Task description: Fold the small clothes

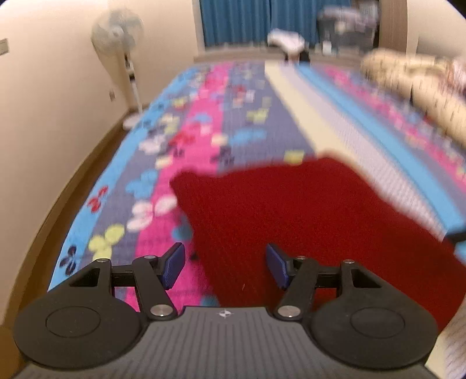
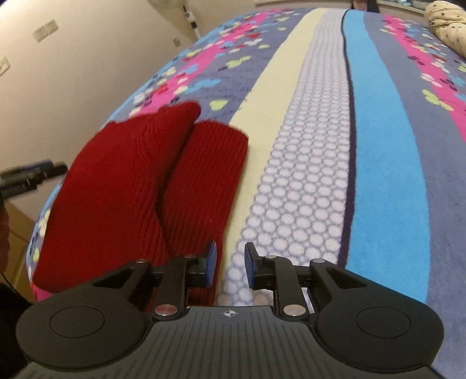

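Note:
A dark red knitted garment (image 1: 291, 218) lies flat on the patterned bed blanket (image 1: 233, 102), blurred in the left wrist view. My left gripper (image 1: 225, 266) hangs over the garment's left edge, open wide, with nothing held between its blue pads. In the right wrist view the red garment (image 2: 122, 180) lies folded near the bed's left edge, a ribbed sleeve part alongside it. My right gripper (image 2: 230, 263) is just right of that sleeve, over the blanket (image 2: 305, 145). Its jaws stand a little apart and hold nothing. The left gripper (image 2: 29, 175) shows blurred at the left rim.
The bed's left edge runs along a cream wall, with a standing fan (image 1: 116, 32) in the gap. A cream spotted bundle of bedding (image 1: 422, 87) lies on the far right of the bed. Blue curtains (image 1: 262, 20) and clutter stand beyond the foot.

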A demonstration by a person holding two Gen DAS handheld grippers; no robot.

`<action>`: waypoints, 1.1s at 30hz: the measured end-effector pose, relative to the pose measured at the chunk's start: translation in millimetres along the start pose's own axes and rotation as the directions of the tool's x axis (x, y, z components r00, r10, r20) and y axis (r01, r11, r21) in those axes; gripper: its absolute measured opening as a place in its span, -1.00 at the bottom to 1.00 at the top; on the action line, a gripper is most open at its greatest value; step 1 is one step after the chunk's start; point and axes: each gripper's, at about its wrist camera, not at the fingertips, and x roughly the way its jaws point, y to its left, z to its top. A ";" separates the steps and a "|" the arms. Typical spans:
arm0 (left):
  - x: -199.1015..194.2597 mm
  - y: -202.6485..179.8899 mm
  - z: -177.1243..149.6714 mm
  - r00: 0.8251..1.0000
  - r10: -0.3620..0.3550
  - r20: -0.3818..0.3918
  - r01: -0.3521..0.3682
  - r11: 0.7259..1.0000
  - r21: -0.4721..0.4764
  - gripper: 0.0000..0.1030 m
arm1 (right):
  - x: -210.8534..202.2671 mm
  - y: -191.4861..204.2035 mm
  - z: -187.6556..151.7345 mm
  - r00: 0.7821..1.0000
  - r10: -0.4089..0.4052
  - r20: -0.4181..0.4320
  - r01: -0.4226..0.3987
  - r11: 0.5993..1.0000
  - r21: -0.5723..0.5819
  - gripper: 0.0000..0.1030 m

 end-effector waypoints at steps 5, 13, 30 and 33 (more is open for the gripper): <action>1.3 2.6 0.5 1.000 0.000 -0.001 0.000 1.000 -0.026 0.33 | -22.7 -5.0 10.2 0.984 0.020 0.178 -0.029 0.998 0.050 -0.47; -13.0 9.0 13.6 0.993 -0.001 0.115 0.012 0.995 -0.094 0.33 | -24.2 16.9 9.2 0.969 0.164 0.184 -0.149 0.984 -0.094 -0.23; 20.1 5.3 14.1 0.999 0.034 0.009 -0.033 0.997 -0.067 0.34 | 16.0 22.9 -0.3 0.998 -0.056 0.027 0.059 0.983 -0.172 -0.24; 18.5 6.0 16.7 0.999 0.037 0.015 -0.036 0.997 -0.075 0.35 | 12.5 19.4 6.7 0.996 -0.056 0.065 0.065 0.988 -0.142 -0.23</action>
